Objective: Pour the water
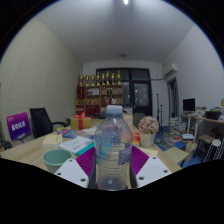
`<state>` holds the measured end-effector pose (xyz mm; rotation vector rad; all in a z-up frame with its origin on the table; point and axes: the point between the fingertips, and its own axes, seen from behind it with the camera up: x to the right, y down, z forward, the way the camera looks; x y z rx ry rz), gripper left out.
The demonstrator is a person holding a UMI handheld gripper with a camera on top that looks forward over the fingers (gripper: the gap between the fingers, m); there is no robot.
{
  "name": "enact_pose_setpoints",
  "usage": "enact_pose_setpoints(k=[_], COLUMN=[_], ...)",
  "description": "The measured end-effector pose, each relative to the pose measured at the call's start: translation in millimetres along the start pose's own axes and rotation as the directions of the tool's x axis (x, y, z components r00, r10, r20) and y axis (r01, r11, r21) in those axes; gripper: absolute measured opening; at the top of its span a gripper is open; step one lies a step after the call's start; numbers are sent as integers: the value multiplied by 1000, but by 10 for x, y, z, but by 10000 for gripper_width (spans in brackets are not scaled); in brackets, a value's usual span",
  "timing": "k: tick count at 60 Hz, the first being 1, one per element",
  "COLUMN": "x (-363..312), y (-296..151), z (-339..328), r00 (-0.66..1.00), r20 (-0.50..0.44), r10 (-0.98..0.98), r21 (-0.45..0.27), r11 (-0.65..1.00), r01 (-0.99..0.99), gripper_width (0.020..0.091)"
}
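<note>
While the desk (35, 150) spreads wide with clutter beneath it, a clear water bottle (113, 150) with a white cap stands upright between the fingers (113, 170), whose magenta pads (87, 160) press on both its sides. Just beside the bottle sits a pale green cup (56, 158).

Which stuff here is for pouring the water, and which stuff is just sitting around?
For the job:
- water bottle, between the gripper fingers
- green cup, beside the bottle; this is a guess

Just lying about:
- papers on the table
- office chair
- shelf at the back wall
- purple sign
</note>
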<state>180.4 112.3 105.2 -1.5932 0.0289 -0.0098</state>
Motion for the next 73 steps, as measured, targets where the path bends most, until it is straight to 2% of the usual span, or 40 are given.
enact_pose_setpoints(k=[2, 4, 12, 21, 26, 27, 32, 44, 56, 64, 73], x=[-16, -28, -1, 30, 89, 93, 96, 6, -108, -394, -588], y=[69, 19, 60, 62, 103, 108, 123, 44, -7, -78, -256], z=[2, 9, 26, -19, -104, -125, -268, -914, -2174, -2849, -3420], r00=[1000, 999, 999, 998, 995, 994, 995, 998, 998, 998, 993], r20=[4, 5, -1, 11, 13, 17, 12, 14, 0, 37, 17], r10=[-19, -45, -33, -68, -103, -105, -101, -69, -60, -60, -113], r21=[-27, -3, -10, -33, -65, -69, -90, -89, -78, -78, -27], r11=[999, 999, 999, 997, 993, 992, 991, 994, 995, 995, 993], r01=[19, 45, 33, 68, 104, 106, 101, 70, 60, 63, 113], gripper_width=[501, 481, 490, 677, 846, 861, 848, 844, 845, 846, 848])
